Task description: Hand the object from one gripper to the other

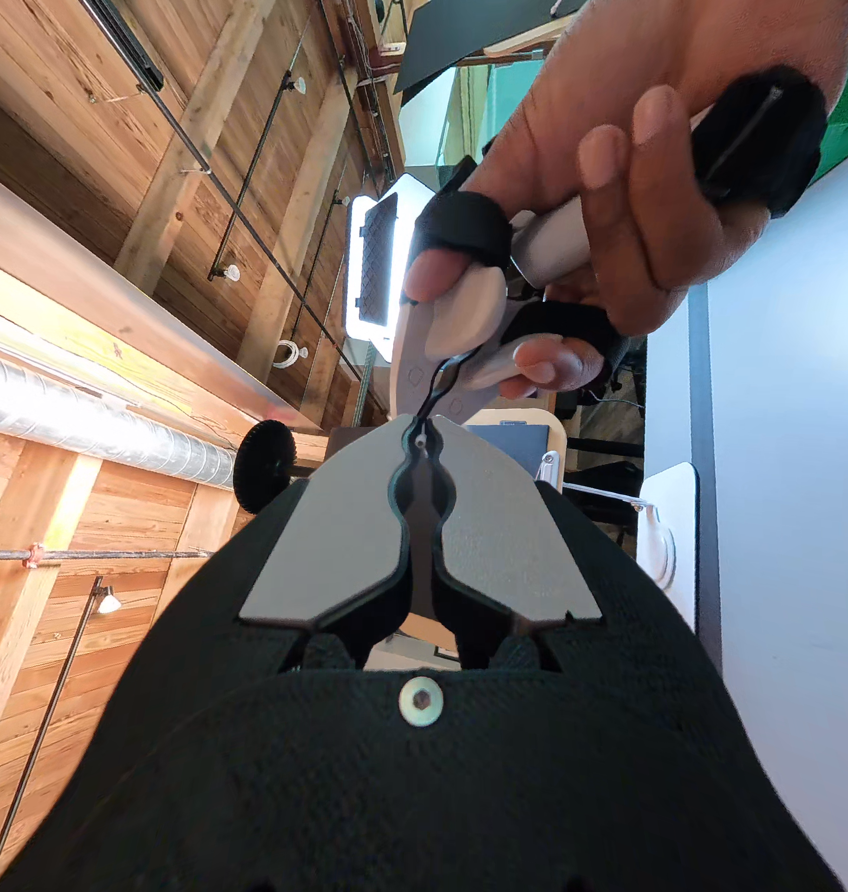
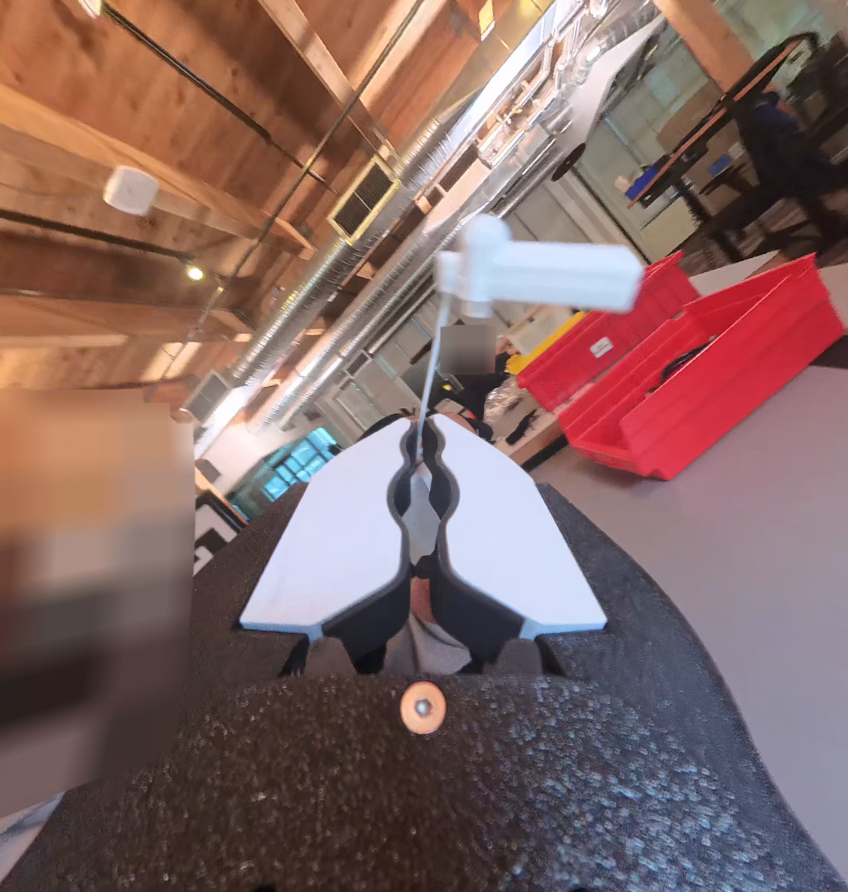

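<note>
Right wrist view: the right gripper (image 2: 419, 432) has its jaws almost closed, pinching the thin stem (image 2: 431, 367) of the white tag (image 2: 533, 277) at the very tips.
Object place: the tag's blocky body stands beyond the tips, in the upper centre of the frame, over the grey table (image 2: 702, 555), with red bins (image 2: 702, 386) behind at right.
Left wrist view: the left gripper (image 1: 421, 434) has its jaws drawn close, tips nearly meeting. A small white piece (image 1: 421, 440) sits in the tip notch. I cannot tell whether it is part of the tag or truly gripped.
Other gripper: a second gripper (image 1: 429, 396), held by a hand (image 1: 653, 169), comes in from the upper right, its tips just above the left one's.
Step in hand: probably the handover itself, tip to tip, with the right side the sure holder.
Next move calls for: a confirmed firm pinch by the left jaws on the stem. Only then should the right jaws ease apart, with both grippers steady so the thin stem does not slip or twist.
</note>
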Tool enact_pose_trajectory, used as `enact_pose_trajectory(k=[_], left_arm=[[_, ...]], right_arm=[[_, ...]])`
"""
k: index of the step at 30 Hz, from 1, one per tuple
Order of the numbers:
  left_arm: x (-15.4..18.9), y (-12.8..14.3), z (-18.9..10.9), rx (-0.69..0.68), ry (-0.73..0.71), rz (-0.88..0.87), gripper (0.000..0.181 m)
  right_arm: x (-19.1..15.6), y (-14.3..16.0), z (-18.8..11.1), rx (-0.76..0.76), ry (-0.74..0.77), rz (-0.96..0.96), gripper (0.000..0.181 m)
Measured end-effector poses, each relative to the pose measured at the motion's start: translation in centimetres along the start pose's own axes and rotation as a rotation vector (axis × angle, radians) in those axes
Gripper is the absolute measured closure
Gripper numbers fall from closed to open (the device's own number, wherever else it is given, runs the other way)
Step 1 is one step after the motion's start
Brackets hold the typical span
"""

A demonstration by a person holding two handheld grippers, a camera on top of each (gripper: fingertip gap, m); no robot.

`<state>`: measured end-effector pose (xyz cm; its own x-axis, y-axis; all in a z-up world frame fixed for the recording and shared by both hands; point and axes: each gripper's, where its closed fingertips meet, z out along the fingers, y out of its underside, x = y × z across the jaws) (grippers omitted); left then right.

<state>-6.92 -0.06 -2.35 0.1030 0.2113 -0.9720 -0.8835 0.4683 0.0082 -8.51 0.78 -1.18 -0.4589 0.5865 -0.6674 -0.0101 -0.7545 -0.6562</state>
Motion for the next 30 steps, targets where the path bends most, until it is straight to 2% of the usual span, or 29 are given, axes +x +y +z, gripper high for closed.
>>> enact_pose_trajectory(k=[3, 5, 8, 12, 14, 17, 20, 23, 25, 27, 30], left_arm=[[0.0, -0.2, 0.0, 0.033, 0.016, -0.088, 0.179], [-0.1, -0.4, 0.0, 0.069, 0.061, -0.245, 0.179], [-0.5, -0.6, -0.2, 0.151, 0.170, -0.572, 0.169], [-1.9, 0.1, -0.4, 0.256, 0.347, -1.102, 0.153], [-3.1, 1.0, -0.5, 0.295, 0.385, -1.356, 0.153], [-3.6, 2.0, -0.4, 0.305, 0.457, -1.635, 0.154], [-3.2, 1.6, -0.3, 0.323, 0.516, -1.733, 0.150], [-0.9, 0.5, 0.1, 0.220, 0.643, -1.745, 0.147], [-0.2, -0.2, 0.1, 0.206, 0.752, -1.890, 0.144], [0.4, 0.1, 0.5, 0.212, 0.774, -2.034, 0.146], [1.6, 0.8, 1.2, 0.198, 0.754, -2.091, 0.146]], right_arm=[[-0.6, 0.1, 0.0, -0.031, 0.010, -0.084, 0.180], [-0.7, 0.0, -0.2, -0.047, 0.039, -0.184, 0.180], [-1.0, -0.8, -0.8, -0.055, 0.104, -0.354, 0.180], [-0.2, -2.2, -2.5, -0.114, 0.305, -0.662, 0.180], [0.7, -2.7, -3.3, -0.162, 0.425, -0.811, 0.180], [2.6, -2.6, -4.0, -0.275, 0.617, -1.049, 0.180], [3.9, -1.5, -3.6, -0.388, 0.718, -1.205, 0.180], [4.5, -1.0, -3.2, -0.437, 0.802, -1.334, 0.180], [4.7, -1.3, -3.2, -0.445, 0.872, -1.433, 0.180], [4.7, -1.8, -3.5, -0.441, 0.934, -1.497, 0.180], [4.9, -2.3, -3.9, -0.454, 1.000, -1.562, 0.179]])
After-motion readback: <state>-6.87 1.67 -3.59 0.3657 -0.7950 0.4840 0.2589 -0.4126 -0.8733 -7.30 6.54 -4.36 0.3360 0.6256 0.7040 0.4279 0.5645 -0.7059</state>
